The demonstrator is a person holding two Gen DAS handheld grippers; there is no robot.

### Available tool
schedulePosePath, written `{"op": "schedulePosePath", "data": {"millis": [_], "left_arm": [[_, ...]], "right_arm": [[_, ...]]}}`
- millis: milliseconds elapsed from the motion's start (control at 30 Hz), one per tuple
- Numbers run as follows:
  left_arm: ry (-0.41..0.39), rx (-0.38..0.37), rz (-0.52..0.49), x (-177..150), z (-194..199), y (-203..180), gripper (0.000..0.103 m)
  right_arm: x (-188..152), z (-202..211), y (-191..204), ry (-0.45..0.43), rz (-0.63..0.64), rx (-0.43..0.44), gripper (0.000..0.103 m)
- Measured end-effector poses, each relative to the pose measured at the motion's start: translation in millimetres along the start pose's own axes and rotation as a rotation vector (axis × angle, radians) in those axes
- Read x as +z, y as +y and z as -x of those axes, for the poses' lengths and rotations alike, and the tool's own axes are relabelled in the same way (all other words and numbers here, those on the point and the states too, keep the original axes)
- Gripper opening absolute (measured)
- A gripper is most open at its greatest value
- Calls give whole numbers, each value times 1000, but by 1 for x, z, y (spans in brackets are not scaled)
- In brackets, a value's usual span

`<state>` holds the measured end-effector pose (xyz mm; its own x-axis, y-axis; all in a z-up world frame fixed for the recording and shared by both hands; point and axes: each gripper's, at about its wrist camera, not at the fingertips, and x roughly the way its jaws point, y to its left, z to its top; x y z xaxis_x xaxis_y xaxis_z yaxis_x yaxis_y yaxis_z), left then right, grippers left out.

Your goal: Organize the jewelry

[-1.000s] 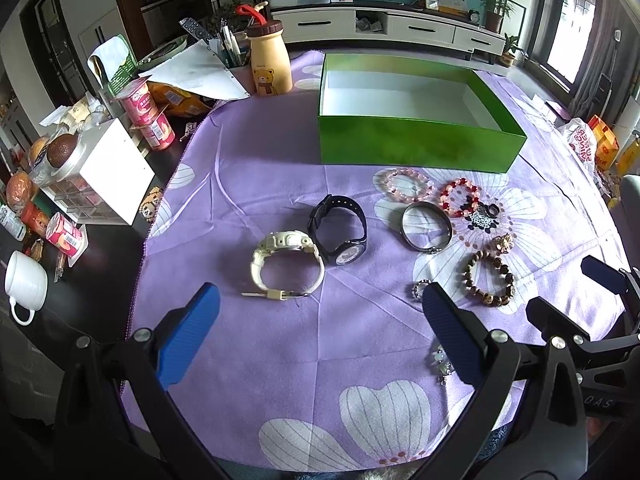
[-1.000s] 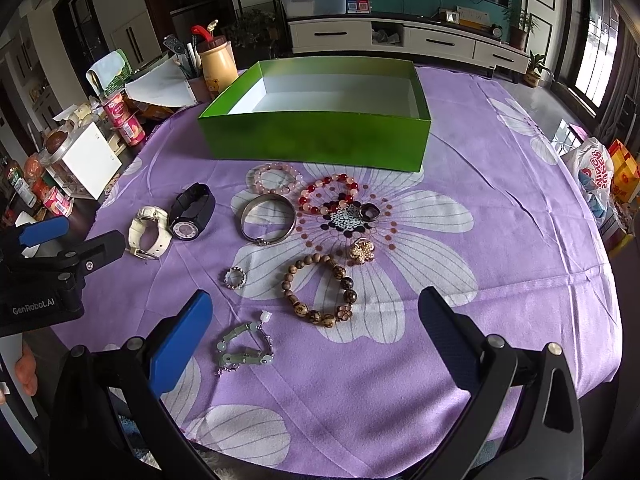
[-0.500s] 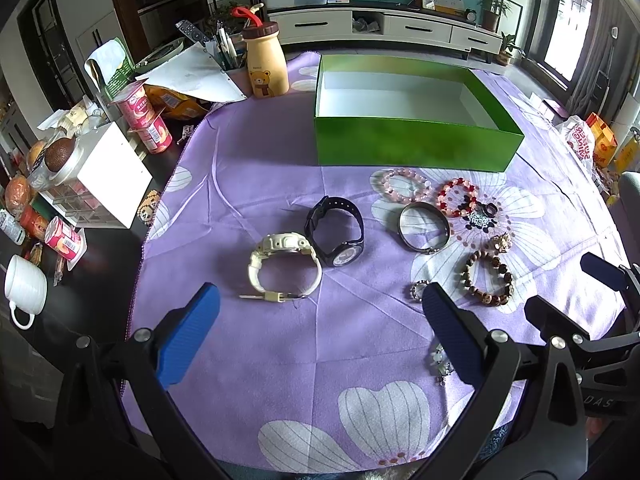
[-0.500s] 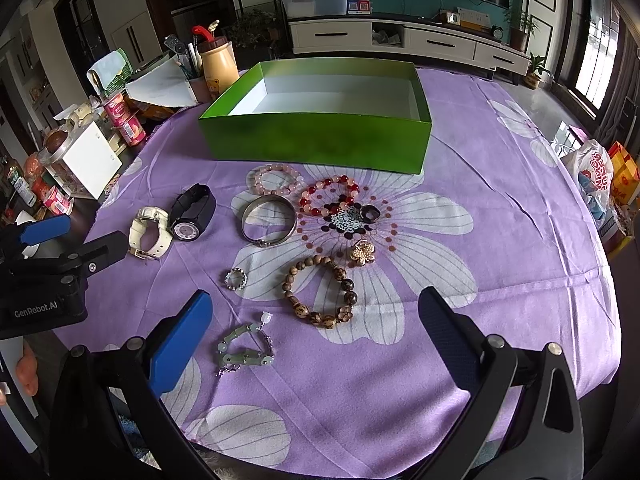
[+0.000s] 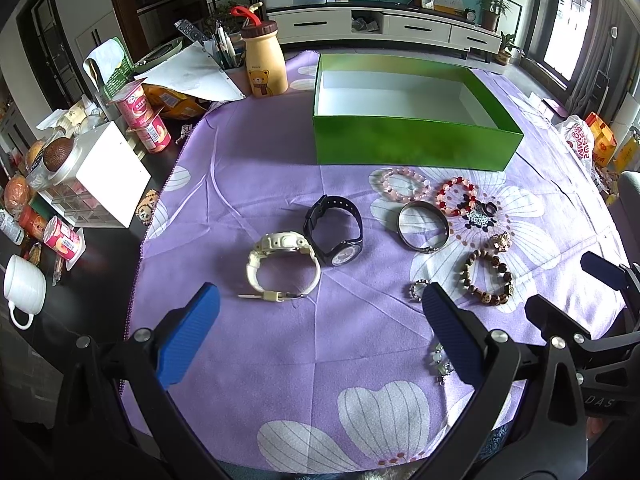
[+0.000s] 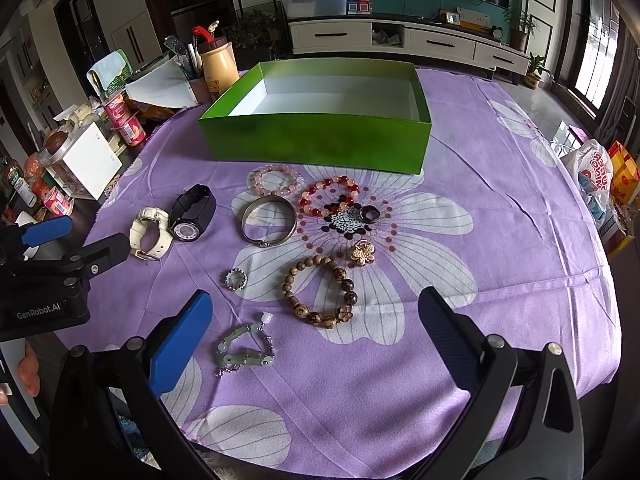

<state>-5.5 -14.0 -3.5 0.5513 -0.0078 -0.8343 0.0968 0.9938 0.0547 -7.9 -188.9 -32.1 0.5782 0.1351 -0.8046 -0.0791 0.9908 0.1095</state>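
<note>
A living room with a long white media cabinet (image 6: 404,40) lies behind a table covered by a purple cloth printed with large white flowers (image 6: 500,240). At the far side of the cloth stands an open green cardboard box with a white inside (image 6: 320,136), with nothing visible in it. The jewelry lies spread on the cloth in front of the box, none of it touching a gripper. From the left there is a cream plastic wristwatch (image 5: 284,264), and just beside it a black wristwatch with a pale dial (image 5: 336,232). Next comes a plain silver metal bangle (image 6: 269,220), with a pink bead bracelet (image 6: 278,179) behind it near the box wall. A red and white bead bracelet (image 6: 330,198) sits to the right of that, beside a small dark ring (image 6: 369,213). Nearer the cameras lie a gold flower-shaped brooch (image 6: 362,253), a brown wooden bead bracelet (image 6: 320,298), a small silver beaded ring (image 6: 236,279) and a pale green jade link bracelet (image 6: 246,350).

The left gripper (image 5: 320,336) hangs above the near edge of the cloth with its blue-padded jaws spread wide and holding nothing, the cream watch just ahead of it. The right gripper (image 6: 316,340) is likewise spread wide and empty, low over the jade and wooden bracelets. Off the cloth to the left, the dark tabletop carries a white mug (image 5: 22,288), pink yoghurt cups (image 5: 144,118) and a yellow bear-print bottle (image 5: 264,66).
</note>
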Motion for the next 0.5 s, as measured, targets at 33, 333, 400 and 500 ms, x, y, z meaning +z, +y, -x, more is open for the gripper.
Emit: {"op": "schedulePosePath", "data": {"millis": [33, 333, 400, 500], "left_arm": [[0, 0, 0, 0, 0, 0, 101], [1, -1, -2, 0, 0, -1, 101], [1, 0, -2, 0, 0, -1, 101], [1, 0, -1, 0, 0, -1, 101]], "right_arm": [[0, 0, 0, 0, 0, 0, 102], [1, 1, 0, -1, -2, 1, 102], [0, 0, 0, 0, 0, 0, 102], [0, 0, 0, 0, -1, 1, 102]]}}
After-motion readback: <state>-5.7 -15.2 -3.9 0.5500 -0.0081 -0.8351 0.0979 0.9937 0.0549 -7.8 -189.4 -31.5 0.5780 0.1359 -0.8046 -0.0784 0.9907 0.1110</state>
